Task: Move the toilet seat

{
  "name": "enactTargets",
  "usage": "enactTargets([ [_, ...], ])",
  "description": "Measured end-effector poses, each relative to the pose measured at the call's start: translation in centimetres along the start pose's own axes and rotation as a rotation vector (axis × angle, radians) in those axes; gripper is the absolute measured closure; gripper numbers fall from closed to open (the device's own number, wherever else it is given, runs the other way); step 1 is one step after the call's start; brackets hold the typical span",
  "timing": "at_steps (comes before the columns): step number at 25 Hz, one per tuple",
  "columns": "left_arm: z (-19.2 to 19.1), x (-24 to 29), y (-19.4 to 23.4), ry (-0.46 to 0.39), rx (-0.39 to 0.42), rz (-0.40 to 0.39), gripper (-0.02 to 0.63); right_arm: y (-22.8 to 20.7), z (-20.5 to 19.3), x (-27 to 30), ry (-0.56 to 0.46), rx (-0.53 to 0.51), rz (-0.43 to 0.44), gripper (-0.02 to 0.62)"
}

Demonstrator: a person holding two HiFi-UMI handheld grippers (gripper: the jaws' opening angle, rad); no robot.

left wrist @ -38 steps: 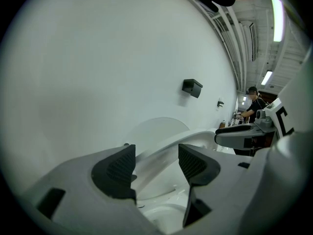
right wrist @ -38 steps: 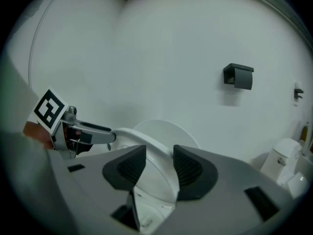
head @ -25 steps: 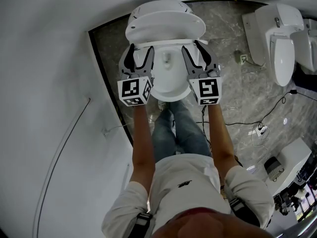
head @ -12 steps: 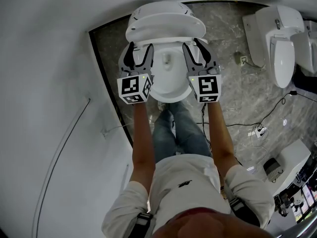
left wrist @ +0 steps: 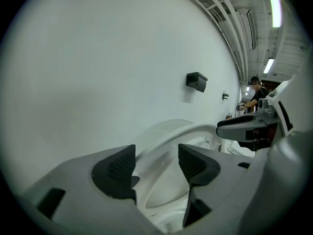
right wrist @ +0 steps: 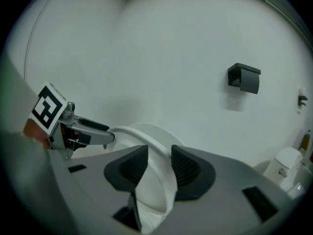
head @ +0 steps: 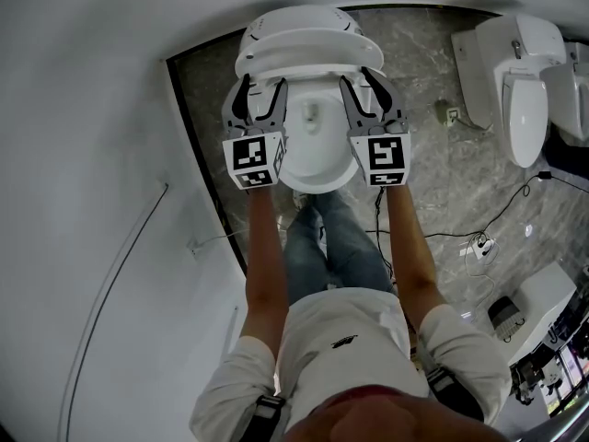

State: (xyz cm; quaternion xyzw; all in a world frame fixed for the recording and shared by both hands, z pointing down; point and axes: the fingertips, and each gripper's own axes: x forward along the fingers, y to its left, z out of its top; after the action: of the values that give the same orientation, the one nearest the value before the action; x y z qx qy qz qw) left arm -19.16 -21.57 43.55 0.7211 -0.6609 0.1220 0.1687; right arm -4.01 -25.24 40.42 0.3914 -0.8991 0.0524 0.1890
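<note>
One change: right gripper (head: 364, 90) jaws have just narrowed and now pinch the seat (head: 308, 52) rim at its 3 o'clock side. Grip looks made, so you can likely swing it. Left gripper (head: 259, 92) jaws sit wider, astride the rim at 9 o'clock; pad contact unclear. Seat sits part-raised over the bowl (head: 313, 159), 12 o'clock in head view. Hinge is hidden.

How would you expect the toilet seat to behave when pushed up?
The toilet seat looks like rigid moulded plastic, so it should keep its shape. It stands tilted over the bowl, so it likely swings at its back rather than lifting free. Its glossy rim may be slippery.
</note>
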Motion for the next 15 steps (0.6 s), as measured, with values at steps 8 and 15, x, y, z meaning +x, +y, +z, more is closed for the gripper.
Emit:
enactTargets([
  [8, 0.5, 0.9, 0.2, 0.01, 0.028, 0.005, 0.311, -0.6, 0.4, 1.1, 0.003, -0.021, 0.002, 0.433],
  [15, 0.7, 1.1, 0.2, 0.013, 0.04, 0.005, 0.311, -0.9, 0.6, 1.7, 0.002, -0.028, 0.002, 0.433],
])
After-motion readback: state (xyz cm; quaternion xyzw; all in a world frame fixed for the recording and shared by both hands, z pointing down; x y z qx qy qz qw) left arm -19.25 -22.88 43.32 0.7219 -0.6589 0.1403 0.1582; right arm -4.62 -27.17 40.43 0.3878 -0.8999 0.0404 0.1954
